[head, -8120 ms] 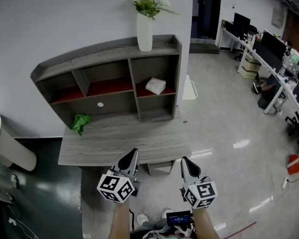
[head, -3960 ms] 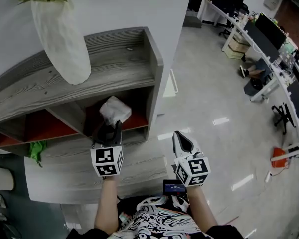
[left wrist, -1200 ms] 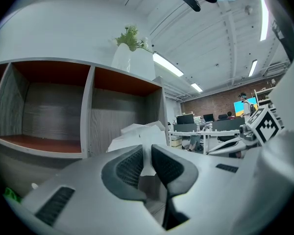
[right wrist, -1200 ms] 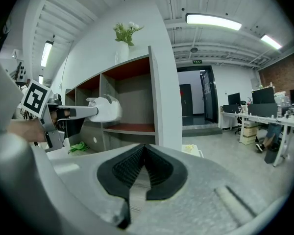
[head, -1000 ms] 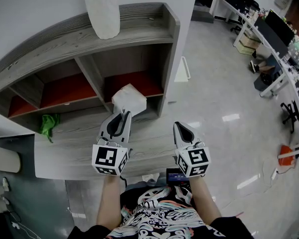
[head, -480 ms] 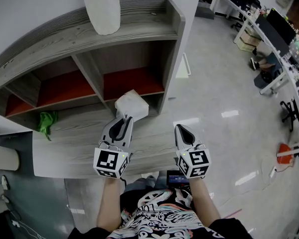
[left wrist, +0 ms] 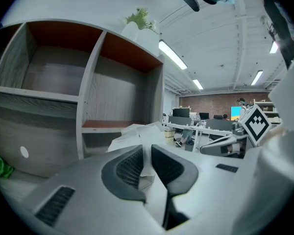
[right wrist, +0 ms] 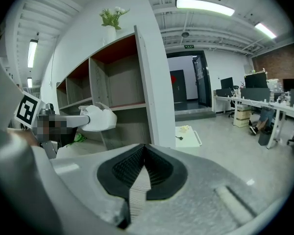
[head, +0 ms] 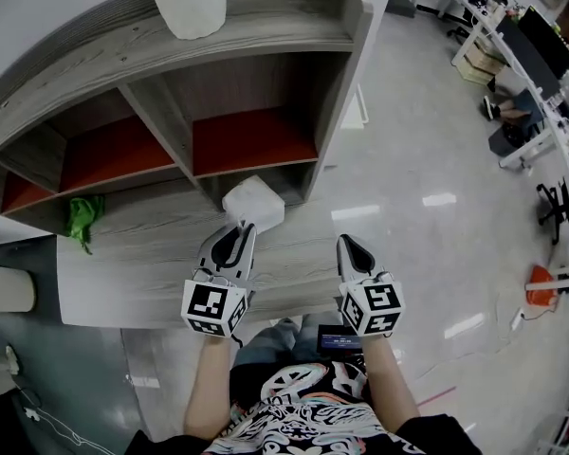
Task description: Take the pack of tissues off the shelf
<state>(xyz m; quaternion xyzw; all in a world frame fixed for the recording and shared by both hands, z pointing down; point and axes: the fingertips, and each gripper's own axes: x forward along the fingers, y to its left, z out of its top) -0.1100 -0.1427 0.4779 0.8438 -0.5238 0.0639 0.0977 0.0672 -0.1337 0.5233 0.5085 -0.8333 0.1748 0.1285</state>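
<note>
Clamping the pack of tissues (head: 254, 202) at frame centre, your left gripper (head: 237, 235) holds it outside the shelf (head: 256, 140), removal seemingly complete; right gripper (head: 349, 245) closed, empty.

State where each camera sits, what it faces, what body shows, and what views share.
Head view: on the head, facing steeply down at shelf, desk, forearms, left tool, right tool.
Left gripper view: on the left tool, looking along jaws shut on the pack of tissues, toward the shelf.
Right gripper view: on the right tool, jaws together, empty, facing shelf and office.
Shared: all three show the pack of tissues.
</note>
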